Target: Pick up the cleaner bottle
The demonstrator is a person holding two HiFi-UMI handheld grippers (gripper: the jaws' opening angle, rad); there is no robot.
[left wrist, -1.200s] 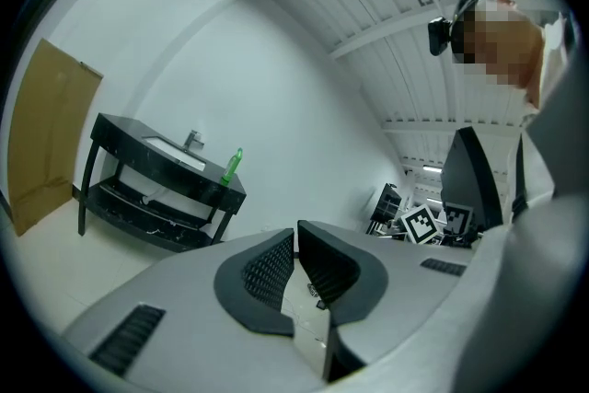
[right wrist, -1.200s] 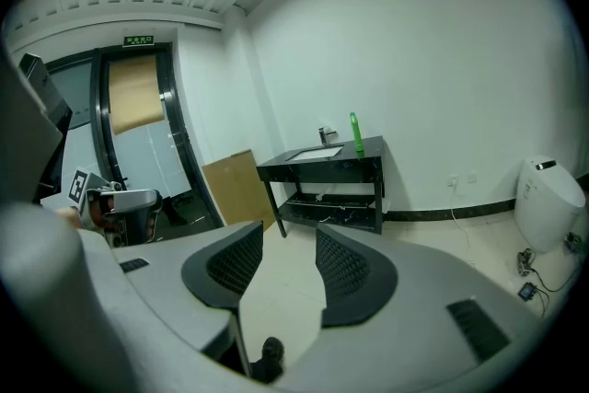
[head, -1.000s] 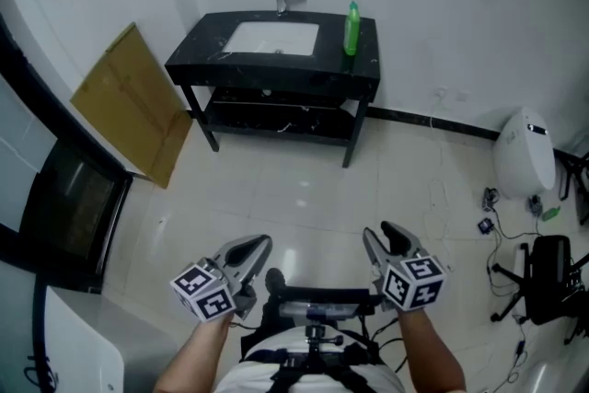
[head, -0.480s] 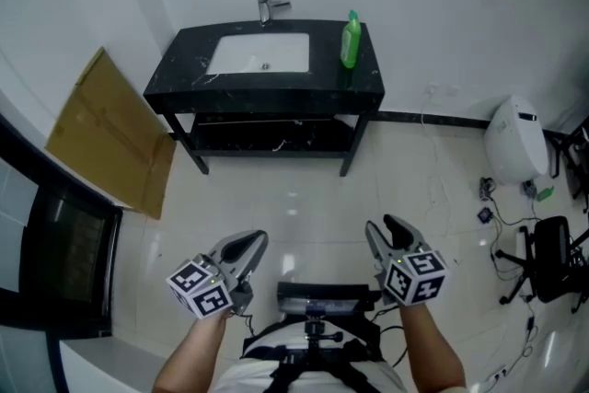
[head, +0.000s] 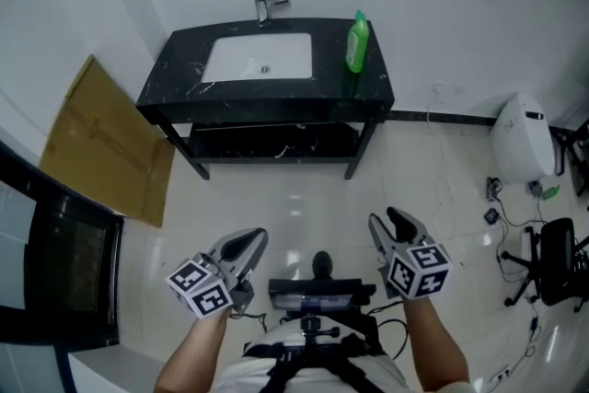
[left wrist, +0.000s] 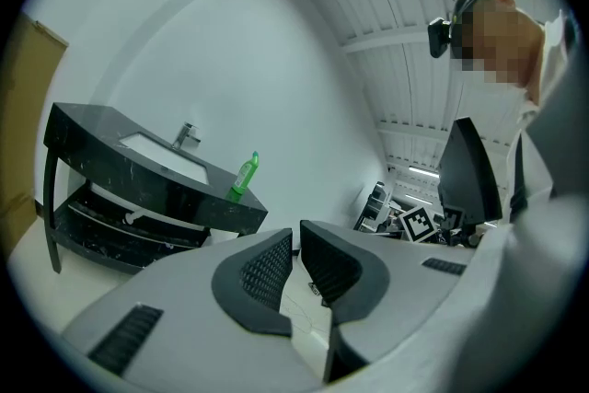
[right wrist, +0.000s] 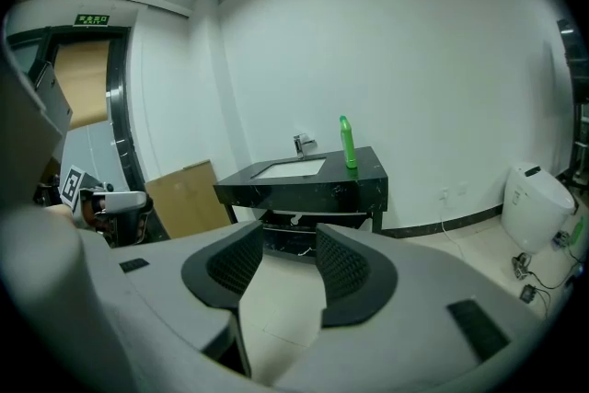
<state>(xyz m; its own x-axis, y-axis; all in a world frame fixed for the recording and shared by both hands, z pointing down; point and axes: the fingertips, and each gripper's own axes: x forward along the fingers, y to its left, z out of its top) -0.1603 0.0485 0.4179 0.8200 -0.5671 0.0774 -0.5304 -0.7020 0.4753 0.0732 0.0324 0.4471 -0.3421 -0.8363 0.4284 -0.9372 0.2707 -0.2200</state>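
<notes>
A tall green plastic cleaner bottle (head: 357, 43) stands upright on the right end of a black marble-topped counter (head: 276, 97), near the counter's back edge and just right of the white rectangular sink basin (head: 258, 58) set into the top. A chrome faucet (head: 267, 5) rises at the counter's back edge behind the basin, against the white wall. A flat brown cardboard sheet (head: 103, 143) leans to the left of the counter, and a white rounded appliance (head: 521, 143) sits on the pale tiled floor (head: 304, 189) to the counter's right, by the wall. Both tools are well short of the counter, out over the floor in front of it. The left hand-held gripper (head: 247, 244) has its dark ribbed jaws drawn close, with only a narrow slit between them and nothing in it. The right hand-held gripper (head: 391, 224) has its jaws moderately apart and empty; in its own view the counter and bottle stand beyond the gap, well away from the jaw tips.
</notes>
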